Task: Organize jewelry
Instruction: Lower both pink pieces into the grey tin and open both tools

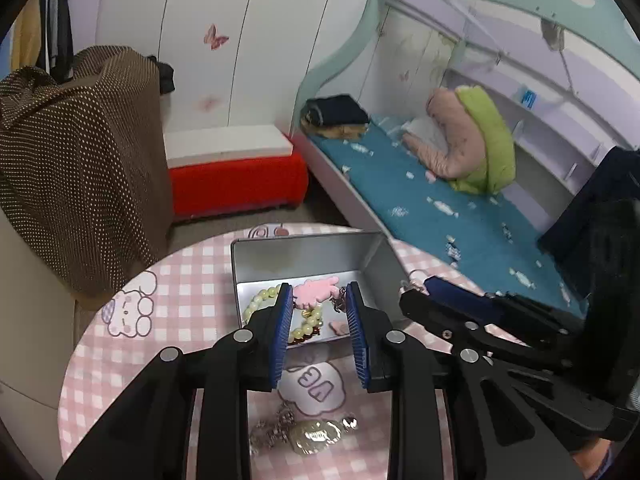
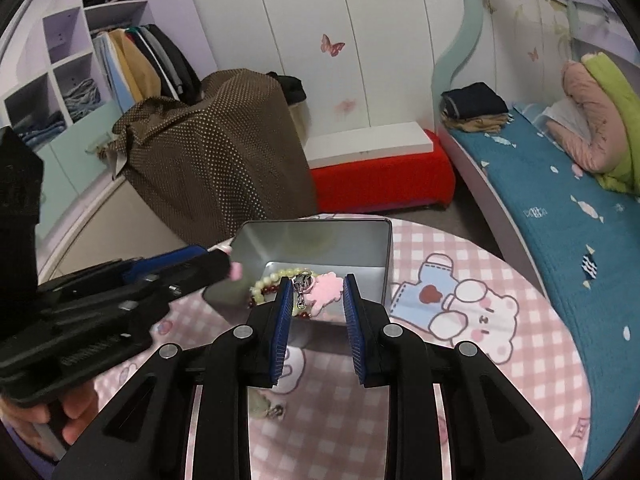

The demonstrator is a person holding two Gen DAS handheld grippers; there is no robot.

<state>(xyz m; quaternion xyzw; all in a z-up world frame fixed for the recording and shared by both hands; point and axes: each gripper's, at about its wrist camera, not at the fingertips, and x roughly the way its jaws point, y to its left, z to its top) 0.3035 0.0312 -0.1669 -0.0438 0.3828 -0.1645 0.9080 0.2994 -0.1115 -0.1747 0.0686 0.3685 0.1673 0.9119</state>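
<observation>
Jaws of both grippers gape wide over tin (image 1: 308, 256); pendant (image 1: 316, 434) lies outside on checked cloth (image 1: 188, 280).

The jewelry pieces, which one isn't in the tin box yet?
The gold pendant on its silver chain. It lies on the pink checked tablecloth, while the bead bracelet and pink charm sit inside the tin box.

tin (image 1: 372, 258): matt grey metal | bracelet (image 1: 266, 295): glossy beads | tablecloth (image 1: 192, 280): soft checked cloth
</observation>
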